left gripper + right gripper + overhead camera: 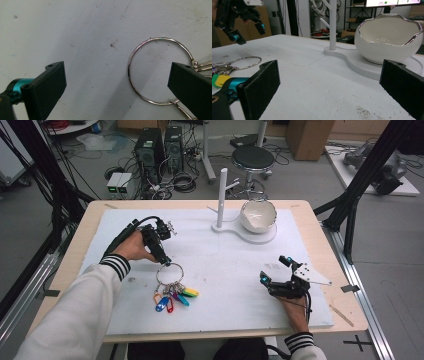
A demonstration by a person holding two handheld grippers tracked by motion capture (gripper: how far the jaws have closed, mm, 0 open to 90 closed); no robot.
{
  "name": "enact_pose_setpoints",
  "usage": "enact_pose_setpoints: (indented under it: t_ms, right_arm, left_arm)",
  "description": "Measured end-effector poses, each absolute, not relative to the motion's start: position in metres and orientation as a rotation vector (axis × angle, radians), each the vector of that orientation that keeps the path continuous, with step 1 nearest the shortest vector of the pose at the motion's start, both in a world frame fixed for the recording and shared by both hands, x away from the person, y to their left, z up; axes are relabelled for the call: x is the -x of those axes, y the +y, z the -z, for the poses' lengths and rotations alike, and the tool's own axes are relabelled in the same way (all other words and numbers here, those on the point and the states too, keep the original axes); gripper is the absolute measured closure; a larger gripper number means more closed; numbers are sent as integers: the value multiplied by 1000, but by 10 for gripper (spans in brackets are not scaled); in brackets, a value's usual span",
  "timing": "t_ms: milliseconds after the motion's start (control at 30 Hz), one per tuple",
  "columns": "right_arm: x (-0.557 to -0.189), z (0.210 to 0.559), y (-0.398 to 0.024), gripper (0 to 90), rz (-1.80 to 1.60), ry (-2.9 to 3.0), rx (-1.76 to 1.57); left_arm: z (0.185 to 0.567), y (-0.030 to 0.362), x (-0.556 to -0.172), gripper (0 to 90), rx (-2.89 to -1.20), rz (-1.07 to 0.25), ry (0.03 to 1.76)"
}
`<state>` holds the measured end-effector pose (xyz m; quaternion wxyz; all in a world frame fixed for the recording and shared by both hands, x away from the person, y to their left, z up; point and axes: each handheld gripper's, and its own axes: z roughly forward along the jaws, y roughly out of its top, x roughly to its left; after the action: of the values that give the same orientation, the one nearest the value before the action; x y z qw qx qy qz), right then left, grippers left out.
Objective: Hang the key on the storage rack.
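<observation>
A metal key ring (169,272) lies on the white mat (230,265) with several coloured tags (175,298) fanned out below it. My left gripper (164,260) hovers open just above the ring's upper left. In the left gripper view, the ring (129,70) lies flat between the spread jaws, nearer the right jaw, and my left gripper (117,77) holds nothing. My right gripper (274,269) rests open on the mat at the right with nothing in it. From the right gripper (329,75), the ring (247,62) and the left gripper (249,32) show far to the left.
A white stand (250,234) at the back of the mat carries an upright post (222,195) with a side peg and a white egg-shaped bowl (257,215). The bowl (387,40) is ahead and right of the right gripper. The wooden table edge (345,285) borders the mat.
</observation>
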<state>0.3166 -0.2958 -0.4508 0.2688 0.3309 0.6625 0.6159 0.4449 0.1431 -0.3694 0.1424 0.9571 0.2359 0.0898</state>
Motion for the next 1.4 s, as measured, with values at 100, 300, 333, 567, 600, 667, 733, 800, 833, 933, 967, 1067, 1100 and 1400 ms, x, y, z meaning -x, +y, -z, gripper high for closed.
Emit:
enact_pose_setpoints:
  t_ms: [100,300,333,567,600,667,733,800,833,933,967,1067,1100,1400]
  right_arm:
    - [-317,451,-296,26,-1659,1785,-893]
    - [-317,451,-296,26,-1659,1785,-892]
    - [-317,451,-296,26,-1659,1785,-892]
    - [-317,451,-296,26,-1660,1786,-892]
    - [-317,451,-296,26,-1660,1786,-892]
    - [-317,451,-296,26,-1659,1787,-891]
    - [-317,451,-296,26,-1659,1787,-891]
    - [-317,451,-296,26,-1660,1785,-893]
    - [-317,451,-296,26,-1661,1786,-892]
    - [-317,451,-296,26,-1660,1787,-891]
    - [-317,451,-296,26,-1661,1786,-892]
    - [-317,451,-296,26,-1659,1785,-893]
    - [-317,451,-296,26,-1660,1784,-893]
    - [-317,451,-296,26,-1661,1785,-896]
  left_arm:
    - [374,140,-445,24,-2788,-247,685]
    - [381,136,-446,28,-2823,-210,687]
    - [382,135,-446,28,-2832,-205,686]
    - [388,132,-447,125,-2881,-171,699]
    - [389,131,-447,125,-2883,-172,705]
    - [390,130,-447,147,-2895,-168,708]
    - [391,130,-447,195,-2907,-160,711]
    - [392,129,-447,227,-2912,-145,717]
    - [392,129,-447,265,-2915,-141,726]
    - [393,129,-447,324,-2920,-128,751]
    - [393,128,-447,342,-2915,-126,768]
    - [394,128,-447,388,-2914,-118,789]
    - [394,127,-448,411,-2918,-113,788]
    - [396,125,-447,558,-2947,-102,828]
